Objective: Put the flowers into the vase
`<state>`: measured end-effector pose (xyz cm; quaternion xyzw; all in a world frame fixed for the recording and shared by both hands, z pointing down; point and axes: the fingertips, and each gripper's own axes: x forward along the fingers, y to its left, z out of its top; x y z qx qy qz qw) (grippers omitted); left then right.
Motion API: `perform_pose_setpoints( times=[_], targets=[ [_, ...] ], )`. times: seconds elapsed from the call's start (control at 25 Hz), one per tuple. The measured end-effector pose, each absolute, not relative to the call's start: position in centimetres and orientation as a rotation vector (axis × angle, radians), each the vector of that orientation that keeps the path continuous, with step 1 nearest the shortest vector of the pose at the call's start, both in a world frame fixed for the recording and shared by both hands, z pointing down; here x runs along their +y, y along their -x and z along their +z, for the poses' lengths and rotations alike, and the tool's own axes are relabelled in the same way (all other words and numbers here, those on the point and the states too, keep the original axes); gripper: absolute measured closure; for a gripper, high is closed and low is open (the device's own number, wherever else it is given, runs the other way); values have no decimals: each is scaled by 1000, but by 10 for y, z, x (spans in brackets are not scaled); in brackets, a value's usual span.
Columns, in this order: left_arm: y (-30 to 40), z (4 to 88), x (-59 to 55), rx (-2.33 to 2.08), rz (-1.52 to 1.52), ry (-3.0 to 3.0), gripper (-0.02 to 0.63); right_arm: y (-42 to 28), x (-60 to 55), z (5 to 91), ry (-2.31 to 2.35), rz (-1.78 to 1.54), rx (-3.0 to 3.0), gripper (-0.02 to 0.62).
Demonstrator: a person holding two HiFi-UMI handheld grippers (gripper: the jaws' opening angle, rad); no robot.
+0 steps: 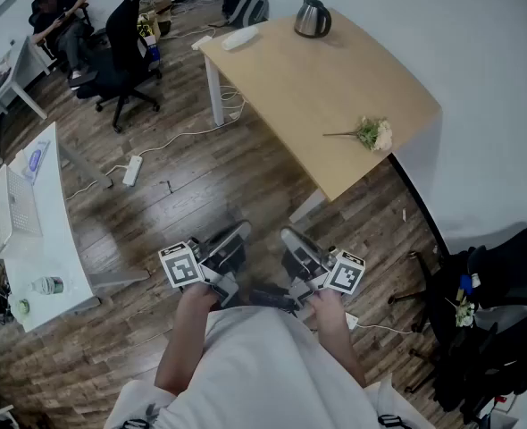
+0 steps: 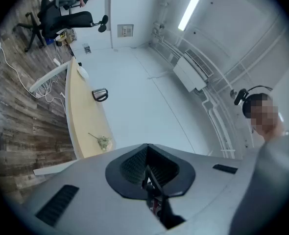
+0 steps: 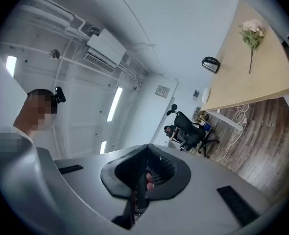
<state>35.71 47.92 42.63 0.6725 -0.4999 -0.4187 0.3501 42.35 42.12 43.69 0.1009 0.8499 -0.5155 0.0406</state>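
Two grippers sit low in the head view, close to the person's body and well apart from the table (image 1: pixel 317 88). The left gripper (image 1: pixel 232 239) has its jaws pressed together with nothing between them, and the right gripper (image 1: pixel 295 242) is closed and empty in the same way.

The flowers (image 1: pixel 372 134) lie flat on the table, near its right-hand edge and not far from the near corner. Their stem points left toward the middle of the tabletop. A metal kettle (image 1: pixel 313 18) stands at the far end, well apart from the flowers, with bare tabletop between the two. The table's right side runs along the white wall (image 1: pixel 487 79).

Open plank floor (image 1: pixel 210 177) lies between the grippers and the table's near edge. Cables and a power strip (image 1: pixel 131 170) lie to the left of that stretch. A white desk (image 1: pixel 54 239) borders the left side, a black office chair (image 1: pixel 125 38) stands beyond it, and dark chairs (image 1: pixel 505 275) crowd the lower right.

The person's shirt (image 1: pixel 263 365) covers the bottom of the head view, and the hands are mostly hidden behind the marker cubes. Each gripper view has its lower half filled by the gripper's own grey body. A white object (image 1: pixel 239 38) at the table's far left corner is too small to identify. In the left gripper view the flowers are only a small speck.
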Motion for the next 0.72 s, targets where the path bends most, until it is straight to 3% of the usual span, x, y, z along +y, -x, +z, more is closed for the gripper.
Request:
perform_pose_setpoints(
  times=[0.72],
  targets=[
    [-276,438,505,-1205,-1135,-1754,600,-349,444,442,-191,-1492,2695,577]
  ],
)
